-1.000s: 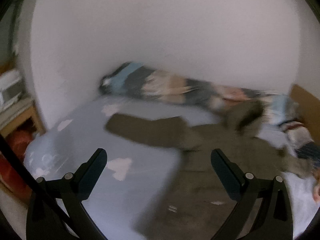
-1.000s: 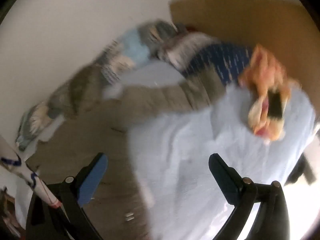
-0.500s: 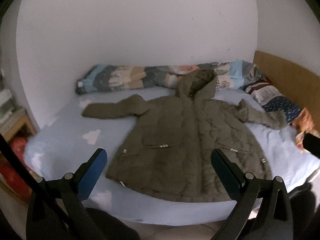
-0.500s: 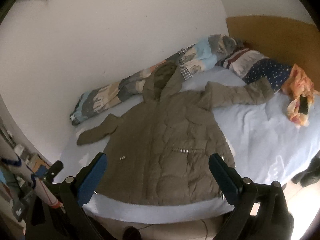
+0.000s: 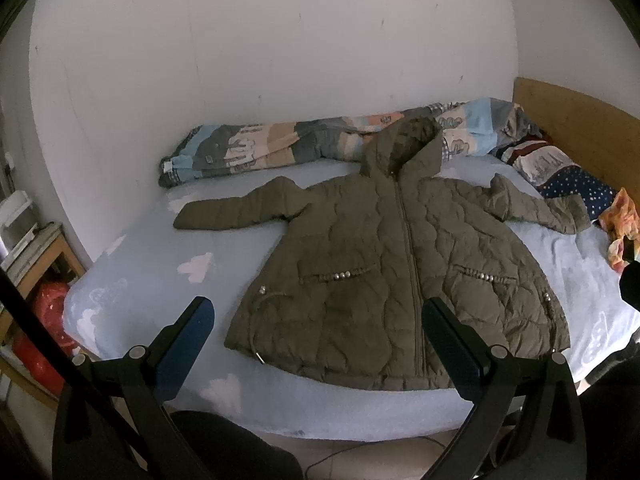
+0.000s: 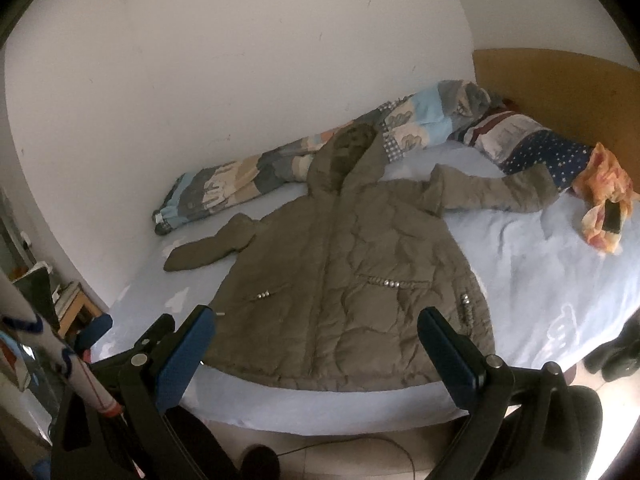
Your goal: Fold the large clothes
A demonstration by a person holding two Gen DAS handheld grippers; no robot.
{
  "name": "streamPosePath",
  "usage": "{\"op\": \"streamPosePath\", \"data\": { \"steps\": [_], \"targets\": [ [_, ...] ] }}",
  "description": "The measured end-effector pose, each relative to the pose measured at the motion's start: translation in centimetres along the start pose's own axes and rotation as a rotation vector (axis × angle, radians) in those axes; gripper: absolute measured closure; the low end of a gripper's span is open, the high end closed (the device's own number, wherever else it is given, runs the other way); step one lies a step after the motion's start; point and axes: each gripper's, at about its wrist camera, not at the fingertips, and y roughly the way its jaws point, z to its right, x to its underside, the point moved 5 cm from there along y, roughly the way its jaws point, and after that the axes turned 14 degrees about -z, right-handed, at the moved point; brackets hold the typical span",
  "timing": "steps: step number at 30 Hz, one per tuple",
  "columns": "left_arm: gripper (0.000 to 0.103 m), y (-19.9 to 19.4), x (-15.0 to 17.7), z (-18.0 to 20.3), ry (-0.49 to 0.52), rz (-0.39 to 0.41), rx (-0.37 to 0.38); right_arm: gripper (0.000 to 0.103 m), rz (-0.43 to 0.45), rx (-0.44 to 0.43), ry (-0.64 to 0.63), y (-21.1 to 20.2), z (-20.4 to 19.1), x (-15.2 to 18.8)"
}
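Observation:
An olive quilted hooded jacket (image 5: 392, 264) (image 6: 344, 280) lies flat and zipped on the pale blue bed sheet (image 5: 152, 256) (image 6: 540, 280), front up, both sleeves spread out sideways and the hood toward the wall. My left gripper (image 5: 318, 320) is open, held back from the bed's near edge in front of the jacket's hem, with nothing between its fingers. My right gripper (image 6: 316, 330) is open too, likewise short of the hem and empty. The left gripper's blue finger (image 6: 94, 330) shows at the lower left of the right wrist view.
A rolled patchwork quilt (image 5: 280, 144) (image 6: 280, 164) lies along the wall behind the jacket. Pillows (image 5: 560, 168) (image 6: 532, 144) and an orange cloth (image 5: 620, 220) (image 6: 604, 192) sit near the wooden headboard (image 5: 576, 120). A wooden shelf (image 5: 36, 248) stands left of the bed.
Both grippers have pulled back from close over the bed to a wide view of it. The jacket now shows whole and spread flat. Both stay open.

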Motion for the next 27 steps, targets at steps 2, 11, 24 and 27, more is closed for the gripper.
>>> {"op": "streamPosePath", "data": {
  "steps": [2, 11, 24, 27],
  "targets": [
    [0.000, 0.5, 0.2, -0.3, 0.009, -0.015, 0.006, 0.000, -0.005, -0.003, -0.005, 0.1, -0.1, 0.0],
    [0.000, 2.1, 0.8, -0.3, 0.015, -0.047, 0.023, 0.000, -0.016, 0.017, -0.017, 0.8, -0.4, 0.2],
    [0.000, 2.7, 1.0, -0.2, 0.021, -0.062, 0.014, 0.000, -0.038, 0.022, -0.014, 1.6, -0.1, 0.5],
    [0.000, 2.5, 1.3, -0.1, 0.028, -0.059, 0.006, 0.000, -0.038, 0.021, -0.010, 1.6, 0.0, 0.4]
  ]
}}
